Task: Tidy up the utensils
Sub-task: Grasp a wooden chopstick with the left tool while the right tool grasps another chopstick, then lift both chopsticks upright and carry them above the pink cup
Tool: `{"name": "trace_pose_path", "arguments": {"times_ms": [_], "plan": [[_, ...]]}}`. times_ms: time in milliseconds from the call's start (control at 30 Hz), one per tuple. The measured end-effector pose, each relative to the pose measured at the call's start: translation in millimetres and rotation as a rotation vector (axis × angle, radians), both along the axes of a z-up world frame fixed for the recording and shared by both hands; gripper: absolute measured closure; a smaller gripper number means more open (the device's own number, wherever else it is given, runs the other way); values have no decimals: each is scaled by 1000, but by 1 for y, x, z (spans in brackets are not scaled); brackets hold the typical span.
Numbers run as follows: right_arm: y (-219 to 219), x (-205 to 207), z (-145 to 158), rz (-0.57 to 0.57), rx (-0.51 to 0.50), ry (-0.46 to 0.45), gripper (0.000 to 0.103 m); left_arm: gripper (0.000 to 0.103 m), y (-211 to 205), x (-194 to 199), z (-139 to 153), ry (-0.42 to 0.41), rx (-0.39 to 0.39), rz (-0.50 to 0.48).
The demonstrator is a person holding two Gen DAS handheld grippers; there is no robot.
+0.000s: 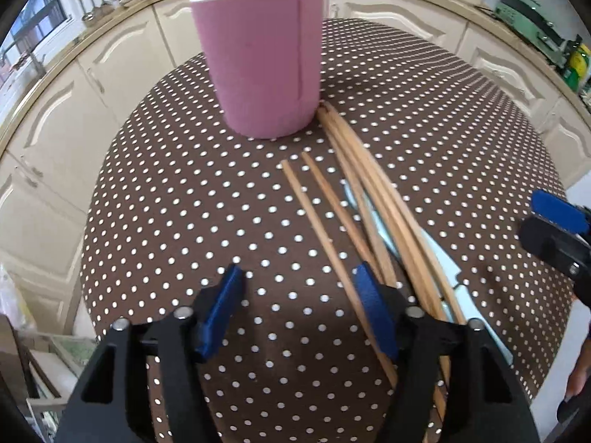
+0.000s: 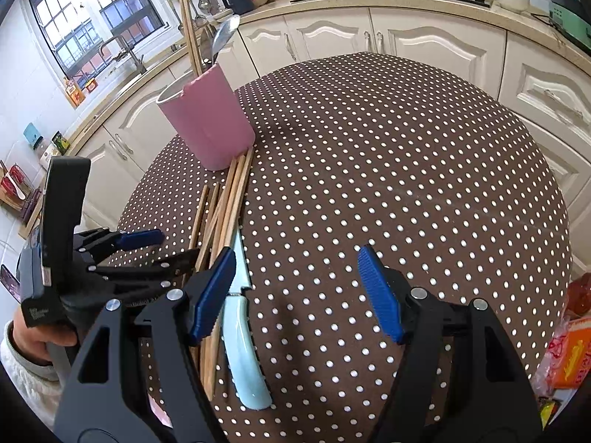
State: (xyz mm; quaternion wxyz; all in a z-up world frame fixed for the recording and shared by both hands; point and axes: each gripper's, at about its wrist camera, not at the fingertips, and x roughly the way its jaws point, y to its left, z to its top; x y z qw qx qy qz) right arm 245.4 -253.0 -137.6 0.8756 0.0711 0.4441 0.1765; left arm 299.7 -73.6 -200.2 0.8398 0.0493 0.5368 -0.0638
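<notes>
At the far left edge of the worktop (image 2: 406, 155), with its brown dotted cloth, a pink holder (image 2: 208, 125) stands upright with chopsticks and a spoon (image 2: 223, 38) sticking out of it. Just in front of it a loose bundle of chopsticks (image 1: 369, 199) lies flat, one end touching the holder's base, partly over a knife (image 2: 243, 350) with a pale blue handle. The left hand-held gripper (image 1: 299, 313) hovers low over the bundle, jaws apart and gripping nothing. Further right, the right hand-held gripper (image 2: 299, 291) hangs above bare cloth, jaws wide and empty.
</notes>
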Motion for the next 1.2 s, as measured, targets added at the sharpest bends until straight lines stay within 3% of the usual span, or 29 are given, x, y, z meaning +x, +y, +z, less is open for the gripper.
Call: {"name": "trace_pose_path", "arguments": {"times_ms": [133, 200, 300, 367, 467, 767, 1067, 1200], "plan": [[18, 11, 2, 58, -14, 27, 35, 79, -4, 1, 2, -5, -12, -18], [25, 18, 1, 84, -10, 51, 35, 89, 1, 2, 4, -6, -23, -12], [39, 30, 0, 121, -15, 93, 36, 93, 14, 6, 2, 9, -99, 3], [50, 37, -2, 146, -28, 122, 53, 95, 19, 8, 2, 10, -114, 12], [64, 46, -8, 175, -54, 165, 69, 96, 27, 11, 2, 22, -160, 18], [78, 59, -18, 170, -162, 205, 78, 96, 27, 13, -2, 24, -208, 18], [108, 80, -21, 200, -199, 239, 94, 96, 34, 16, 1, 28, -202, 18], [107, 86, -19, 189, -191, 236, 95, 96, 32, 22, 1, 34, -194, 16]]}}
